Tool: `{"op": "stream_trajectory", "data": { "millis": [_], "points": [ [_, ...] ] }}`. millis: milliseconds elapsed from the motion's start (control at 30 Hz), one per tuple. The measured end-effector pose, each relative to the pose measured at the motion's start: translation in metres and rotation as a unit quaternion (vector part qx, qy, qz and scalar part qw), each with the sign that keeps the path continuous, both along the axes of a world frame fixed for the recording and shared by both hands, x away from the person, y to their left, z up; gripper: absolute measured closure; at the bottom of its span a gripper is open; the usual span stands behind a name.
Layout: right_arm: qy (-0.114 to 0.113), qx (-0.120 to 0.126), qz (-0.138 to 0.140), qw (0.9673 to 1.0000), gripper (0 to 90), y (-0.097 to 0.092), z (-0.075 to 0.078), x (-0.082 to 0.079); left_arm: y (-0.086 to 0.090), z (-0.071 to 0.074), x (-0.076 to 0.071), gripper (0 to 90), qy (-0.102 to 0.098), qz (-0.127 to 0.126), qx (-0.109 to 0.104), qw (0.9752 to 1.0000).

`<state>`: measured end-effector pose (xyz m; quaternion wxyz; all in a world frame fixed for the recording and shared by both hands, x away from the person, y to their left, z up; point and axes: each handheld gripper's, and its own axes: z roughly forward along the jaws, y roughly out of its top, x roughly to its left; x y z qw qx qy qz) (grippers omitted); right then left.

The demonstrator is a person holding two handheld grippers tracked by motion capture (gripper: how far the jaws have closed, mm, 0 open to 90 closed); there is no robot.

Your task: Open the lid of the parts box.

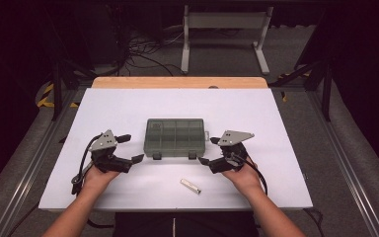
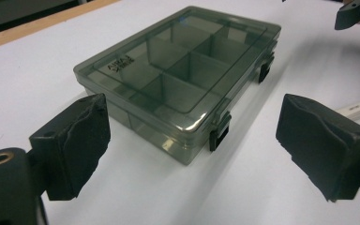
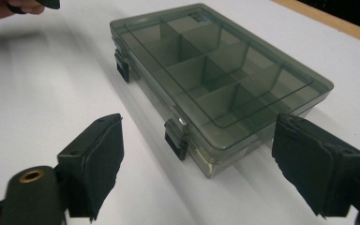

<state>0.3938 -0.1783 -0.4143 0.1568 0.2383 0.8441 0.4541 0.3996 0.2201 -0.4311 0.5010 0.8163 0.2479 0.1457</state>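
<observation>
A smoky see-through compartment box [image 1: 174, 137] lies with its lid down in the middle of the white table [image 1: 128, 106]. Its two dark latches [image 3: 176, 136] face the person. To the left of the box, my left gripper [image 1: 133, 148] is open and points at the box's left end. In the left gripper view the box [image 2: 183, 70] lies ahead of the spread jaws, untouched. My right gripper [image 1: 206, 150] is open at the box's right end. The right gripper view has the box [image 3: 215, 70] just beyond the pads, with nothing between them.
A small white stick-like piece [image 1: 190, 186] lies near the table's front edge, between the two hands, and appears as the white piece [image 2: 358, 108] past my left gripper's right jaw. A wooden strip [image 1: 177, 82] borders the far edge. A white frame [image 1: 224, 29] and cables are on the floor behind.
</observation>
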Motion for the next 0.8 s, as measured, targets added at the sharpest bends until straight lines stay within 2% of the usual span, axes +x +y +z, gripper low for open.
{"op": "stream_trajectory", "data": {
  "millis": [233,400,700,733,800],
  "points": [
    [0.011,-0.013,-0.005,0.9998,18.8,0.001,-0.007,0.003,-0.001,-0.007,0.004,12.7,0.016,-0.003,0.005,0.9999],
    [0.023,-0.024,-0.010,0.9994,19.3,0.002,-0.014,0.006,-0.004,-0.011,0.005,13.1,0.018,-0.007,0.027,0.9994],
    [0.035,-0.038,-0.010,0.9986,22.1,0.003,-0.021,0.010,-0.009,-0.016,0.008,14.7,0.034,-0.010,0.041,0.9986],
    [0.035,-0.038,-0.012,0.9986,22.4,0.003,-0.022,0.010,-0.009,-0.016,0.009,15.4,0.038,-0.010,0.042,0.9984],
    [0.035,-0.038,-0.013,0.9986,23.1,0.003,-0.022,0.011,-0.010,-0.017,0.009,22.4,0.042,-0.007,0.040,0.9983]
  ]
}}
